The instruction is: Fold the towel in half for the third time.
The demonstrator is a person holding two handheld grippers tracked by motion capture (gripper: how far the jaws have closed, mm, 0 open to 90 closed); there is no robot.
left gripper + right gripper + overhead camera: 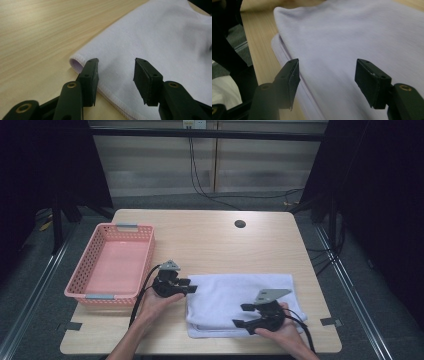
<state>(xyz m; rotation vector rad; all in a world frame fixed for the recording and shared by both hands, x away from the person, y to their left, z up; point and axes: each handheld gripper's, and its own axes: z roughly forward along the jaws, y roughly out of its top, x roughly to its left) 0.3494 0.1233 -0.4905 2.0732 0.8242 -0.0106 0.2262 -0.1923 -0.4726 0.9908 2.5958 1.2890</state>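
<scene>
On table point(210, 240) | towel point(235, 295) folded, long axis left-right | both tongs open

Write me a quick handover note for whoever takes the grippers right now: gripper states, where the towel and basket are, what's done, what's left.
Left gripper: open, at the left edge of the white towel, holding nothing.
Right gripper: open, over the towel's near edge, holding nothing.
Towel: folded in layers, lying flat on the table's near right part.
Pink basket: empty, at the table's left side, apart from the towel.
Done: towel appears folded at least once.
Left: probably grip the edges and fold again or move it to the basket; neither grasp has begun.
</scene>
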